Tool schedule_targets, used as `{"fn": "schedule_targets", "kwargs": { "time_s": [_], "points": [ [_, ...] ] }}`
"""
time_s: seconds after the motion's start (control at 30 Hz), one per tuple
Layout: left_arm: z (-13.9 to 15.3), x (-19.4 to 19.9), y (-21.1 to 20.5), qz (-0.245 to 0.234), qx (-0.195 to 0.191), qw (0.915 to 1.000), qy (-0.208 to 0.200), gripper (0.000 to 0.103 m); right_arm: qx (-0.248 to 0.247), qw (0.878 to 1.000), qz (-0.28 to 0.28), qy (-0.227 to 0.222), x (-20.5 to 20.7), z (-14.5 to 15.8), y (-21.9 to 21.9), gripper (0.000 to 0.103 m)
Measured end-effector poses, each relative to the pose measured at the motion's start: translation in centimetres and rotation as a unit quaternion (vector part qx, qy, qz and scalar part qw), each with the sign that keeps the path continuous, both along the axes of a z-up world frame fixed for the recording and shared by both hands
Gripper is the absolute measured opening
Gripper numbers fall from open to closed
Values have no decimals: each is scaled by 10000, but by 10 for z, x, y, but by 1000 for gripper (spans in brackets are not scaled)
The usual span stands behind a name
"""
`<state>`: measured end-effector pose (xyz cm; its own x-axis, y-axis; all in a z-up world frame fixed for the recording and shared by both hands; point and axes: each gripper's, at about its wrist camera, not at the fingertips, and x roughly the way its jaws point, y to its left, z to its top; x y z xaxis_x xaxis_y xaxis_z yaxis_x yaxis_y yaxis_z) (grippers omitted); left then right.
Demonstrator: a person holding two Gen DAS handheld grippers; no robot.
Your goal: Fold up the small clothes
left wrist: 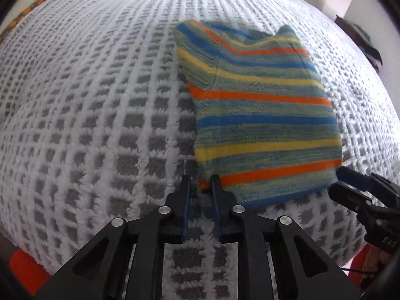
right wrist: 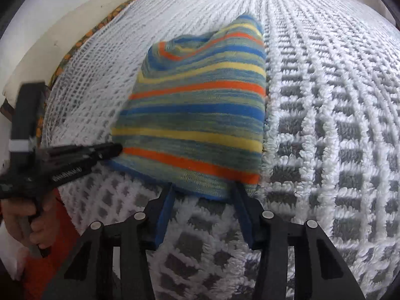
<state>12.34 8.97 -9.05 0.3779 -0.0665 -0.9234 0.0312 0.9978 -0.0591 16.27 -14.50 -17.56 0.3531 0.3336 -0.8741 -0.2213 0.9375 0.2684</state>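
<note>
Gripping stage of 1 fold is in hand. The striped garment [left wrist: 265,115] lies flat on the white-and-grey waffle blanket [left wrist: 100,115], already narrowed to a compact oblong, its far end rumpled into 2 peaks.

Left gripper [left wrist: 201,183]: the 2 fingers stand close together at the garment's near corner, at 6 o'clock in the left wrist view. A tuft of the orange-striped edge sits between them. The pads appear to pinch it, though the contact itself is partly hidden.

Right gripper [right wrist: 203,195]: the 2 fingers stand apart, straddling the near hem at 6 o'clock in the right wrist view. The hem lies between them, but the pads do not press on it. This gripper holds nothing yet.

A hand [right wrist: 22,222] with an orange sleeve [right wrist: 50,257] carries the left tool, seen at 8 o'clock in the right wrist view.

Judgement: both near corners are being secured. The next move calls for the right fingers to close on the hem, then for both corners to rise together and travel toward 12 o'clock, laying the near edge evenly over the far end.
</note>
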Motion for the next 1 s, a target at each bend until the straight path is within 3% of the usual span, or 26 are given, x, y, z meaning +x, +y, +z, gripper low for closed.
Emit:
{"fn": "schedule_targets", "kwargs": {
  "time_s": [0.03,0.1,0.13,0.2,0.47,0.9,1.0],
  "points": [
    [12,-6,5,134,-83,9998,-143,60,79,9998,-20,-156,-4,14,-2,52],
    [35,-21,17,446,-64,9973,-580,95,109,9977,-15,-664,-18,42,-7,69],
    [42,-28,22,553,38,9951,-825,97,26,9958,-50,-916,-25,53,-10,71],
    [40,-36,28,661,340,9929,-932,97,-228,9922,-229,-1203,-37,62,-22,73],
    [8,-49,43,946,730,9909,-617,96,-608,9863,-1287,-837,-40,40,-85,73],
    [-3,-51,46,987,967,9892,-478,96,-674,9881,-1252,-582,-42,20,-88,73],
    [-16,-48,51,1013,836,9910,-264,96,-703,9880,-1292,-465,-41,12,-91,73]
  ]
}}
